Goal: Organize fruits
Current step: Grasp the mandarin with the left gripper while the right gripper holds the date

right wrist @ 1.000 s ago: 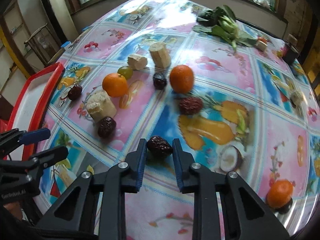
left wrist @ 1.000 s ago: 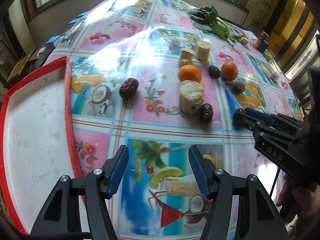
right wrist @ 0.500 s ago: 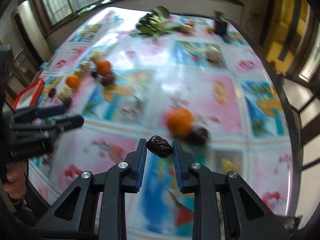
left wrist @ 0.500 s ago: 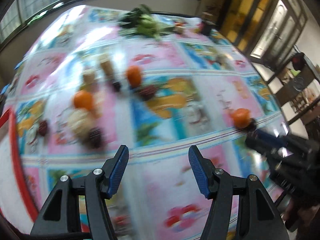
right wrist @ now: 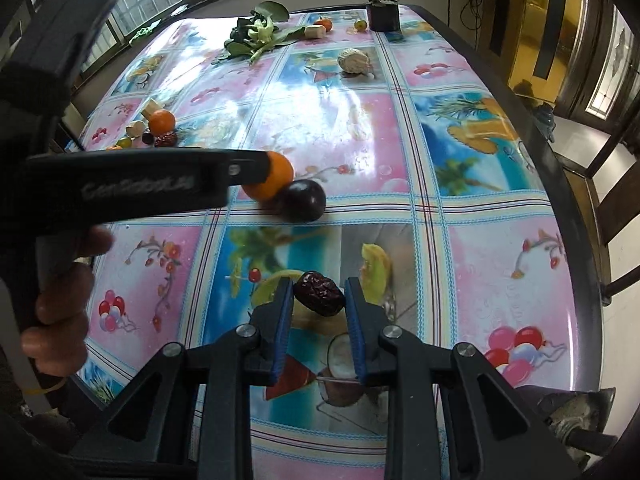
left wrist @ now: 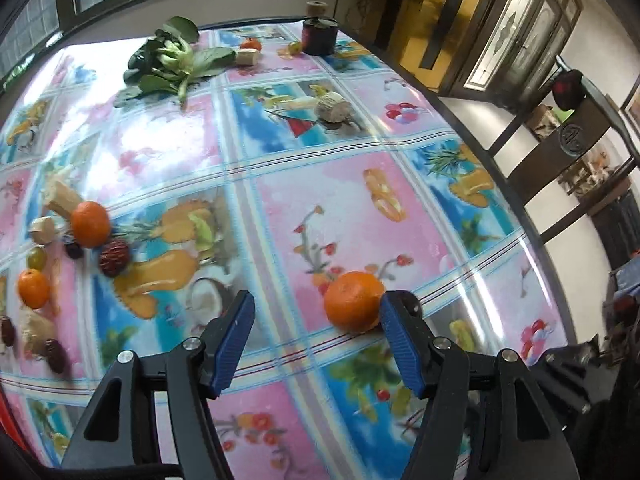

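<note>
On the left of the left wrist view, a blurred cluster lies on the desk (left wrist: 280,184), which wears a glossy plastic cloth printed with cartoon fruit in pink and blue squares: 2 small smooth oranges (left wrist: 90,224), a wrinkled red date (left wrist: 115,258), a green grape (left wrist: 37,258) and pale cut stem pieces. Leafy greens (left wrist: 172,62) lie at the far side. The left claw (left wrist: 316,334), with ribbed blue pads on black plastic arms, stands wide apart; a dimpled orange (left wrist: 353,301) sits on the desk just inside its right finger, seemingly touching the pad.

In the right wrist view, a hand (right wrist: 60,300) grips the left tool, whose black body carries raised lettering too blurred to read. Beside its tip, a smooth dark plum (right wrist: 301,200) touches the orange. The right claw (right wrist: 319,300) is clamped on a wrinkled, oblong dark-red date (right wrist: 319,293), held above the desk's near part.
</note>
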`<state>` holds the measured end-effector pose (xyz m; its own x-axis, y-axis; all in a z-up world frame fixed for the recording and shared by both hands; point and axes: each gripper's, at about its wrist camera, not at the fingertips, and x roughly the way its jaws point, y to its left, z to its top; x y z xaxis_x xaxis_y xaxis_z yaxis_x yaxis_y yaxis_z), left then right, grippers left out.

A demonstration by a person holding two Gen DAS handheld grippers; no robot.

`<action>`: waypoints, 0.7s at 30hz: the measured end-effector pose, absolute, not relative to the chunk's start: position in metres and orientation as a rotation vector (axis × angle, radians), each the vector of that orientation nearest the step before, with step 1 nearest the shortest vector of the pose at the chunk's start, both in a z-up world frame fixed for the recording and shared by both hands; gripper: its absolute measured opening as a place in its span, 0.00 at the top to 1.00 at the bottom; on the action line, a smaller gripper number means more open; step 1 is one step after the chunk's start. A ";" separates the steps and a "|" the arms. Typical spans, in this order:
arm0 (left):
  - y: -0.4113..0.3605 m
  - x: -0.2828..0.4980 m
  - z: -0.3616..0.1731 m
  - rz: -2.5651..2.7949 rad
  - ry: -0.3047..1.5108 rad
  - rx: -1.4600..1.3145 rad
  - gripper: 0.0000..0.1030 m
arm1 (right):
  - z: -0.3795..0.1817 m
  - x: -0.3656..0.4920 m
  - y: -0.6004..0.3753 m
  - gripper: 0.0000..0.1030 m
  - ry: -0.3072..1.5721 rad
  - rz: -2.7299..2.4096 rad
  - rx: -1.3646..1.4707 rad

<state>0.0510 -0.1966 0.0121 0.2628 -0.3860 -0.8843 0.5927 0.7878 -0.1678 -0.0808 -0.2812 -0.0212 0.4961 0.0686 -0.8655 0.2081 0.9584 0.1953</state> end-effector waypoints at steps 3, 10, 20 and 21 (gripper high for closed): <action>-0.206 0.054 0.003 -0.666 1.158 0.211 0.34 | -0.022 -0.078 -0.283 0.73 1.049 -0.072 0.297; -0.199 0.069 -0.003 -0.709 1.183 0.053 0.59 | -0.022 -0.076 -0.290 0.74 1.043 -0.068 0.316; -0.180 0.048 0.002 -0.740 1.108 0.178 0.66 | -0.019 -0.076 -0.290 0.73 1.033 -0.067 0.325; -0.175 0.047 0.002 -0.750 1.110 0.179 0.66 | -0.019 -0.075 -0.289 0.73 1.033 -0.066 0.323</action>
<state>0.0470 -0.1747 0.0018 0.2312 -0.4568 -0.8590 0.6267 0.7453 -0.2276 -0.0753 -0.2890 -0.0188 0.5149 0.0972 -0.8517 0.2051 0.9507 0.2325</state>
